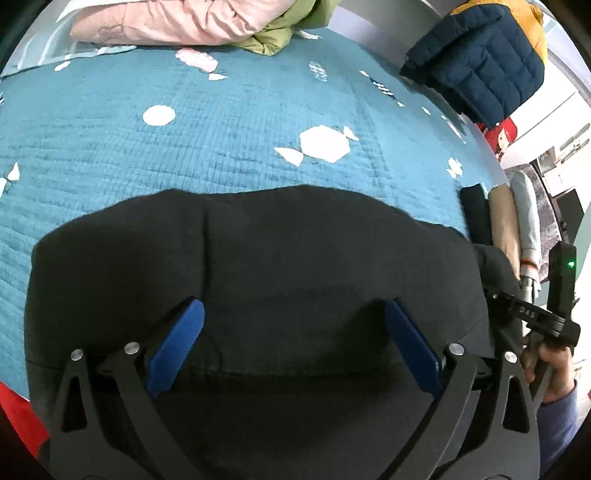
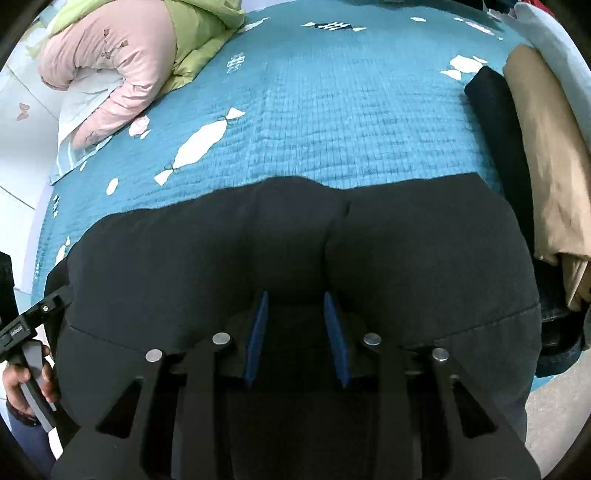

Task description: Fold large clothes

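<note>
A large black garment (image 1: 258, 258) lies folded at the near edge of the teal bed cover (image 1: 221, 122). It also shows in the right wrist view (image 2: 184, 258). My left gripper (image 1: 293, 314) is wide open just above the garment, its blue pads apart with nothing between them. My right gripper (image 2: 295, 306) is closed on a bunched fold of the black garment, with cloth pinched between its blue pads. The right gripper's handle and the hand holding it show at the right edge of the left wrist view (image 1: 554, 321).
Pink (image 2: 110, 66) and green (image 2: 199, 33) padded jackets lie at the bed's far left. A navy and yellow puffer jacket (image 1: 480, 55) sits at the far right. Folded black (image 2: 506, 140) and tan (image 2: 554, 166) clothes lie along the right edge.
</note>
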Demonstrator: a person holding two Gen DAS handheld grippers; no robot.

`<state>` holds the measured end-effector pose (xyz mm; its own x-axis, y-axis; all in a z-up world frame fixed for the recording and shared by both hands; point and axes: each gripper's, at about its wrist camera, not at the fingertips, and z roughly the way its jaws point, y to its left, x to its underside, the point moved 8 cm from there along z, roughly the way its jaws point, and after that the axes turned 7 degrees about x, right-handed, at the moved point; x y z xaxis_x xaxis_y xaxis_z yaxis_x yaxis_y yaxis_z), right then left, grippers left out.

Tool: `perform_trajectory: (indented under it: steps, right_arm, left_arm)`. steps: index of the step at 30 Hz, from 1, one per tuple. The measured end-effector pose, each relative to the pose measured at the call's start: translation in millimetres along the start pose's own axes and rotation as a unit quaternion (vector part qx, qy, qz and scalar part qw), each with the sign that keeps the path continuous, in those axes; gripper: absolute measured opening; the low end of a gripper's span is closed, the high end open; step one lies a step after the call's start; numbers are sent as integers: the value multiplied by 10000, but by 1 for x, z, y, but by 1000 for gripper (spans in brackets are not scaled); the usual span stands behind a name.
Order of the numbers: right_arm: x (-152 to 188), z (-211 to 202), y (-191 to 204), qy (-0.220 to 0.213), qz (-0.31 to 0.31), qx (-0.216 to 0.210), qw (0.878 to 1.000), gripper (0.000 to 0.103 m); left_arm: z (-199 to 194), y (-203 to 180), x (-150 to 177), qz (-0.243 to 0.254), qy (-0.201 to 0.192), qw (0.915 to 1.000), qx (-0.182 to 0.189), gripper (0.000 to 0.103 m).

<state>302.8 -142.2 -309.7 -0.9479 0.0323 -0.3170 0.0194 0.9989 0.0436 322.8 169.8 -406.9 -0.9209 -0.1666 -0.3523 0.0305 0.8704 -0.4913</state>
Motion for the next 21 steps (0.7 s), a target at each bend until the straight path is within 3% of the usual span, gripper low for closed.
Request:
perform_trajectory:
  steps: [3, 5, 8, 10, 14, 15, 17, 18, 21]
  right_arm:
    - [3, -31, -6, -173, 101, -324, 9993, 34]
    - [7, -61, -12, -394, 257, -688, 9965, 54]
    - [15, -96, -29, -810, 152, -338, 9960, 69]
    - [23, -107, -43, -901, 98, -73, 9959, 75]
    - [43, -89, -82, -616, 110, 596, 9963, 76]
    - [48, -80, -91, -476, 221, 604, 9968, 76]
    - [57, -64, -103, -176, 462, 409, 9979, 79]
    - [60, -58, -107, -81, 542, 293, 9981, 79]
    - [66, -36, -120, 162, 869, -177, 9959, 88]
  left_arm:
    - [-31, -3, 5, -175, -148, 9991, 353, 98]
    - [-60, 3, 8, -383, -417, 9969, 543, 98]
    - [-101, 27, 18, -591, -746, 9947, 377, 98]
    - [-110, 50, 28, -783, -701, 9942, 227, 98]
    - [-96, 88, 55, -1325, -295, 9907, 53, 98]
    - [-91, 95, 61, -1372, -245, 9902, -47, 98]
    - [-77, 106, 78, -1537, 71, 9880, -147, 98]
    - [-64, 112, 90, -1769, 335, 9837, -3, 98]
    - [-52, 118, 100, -1956, 249, 9803, 142, 98]
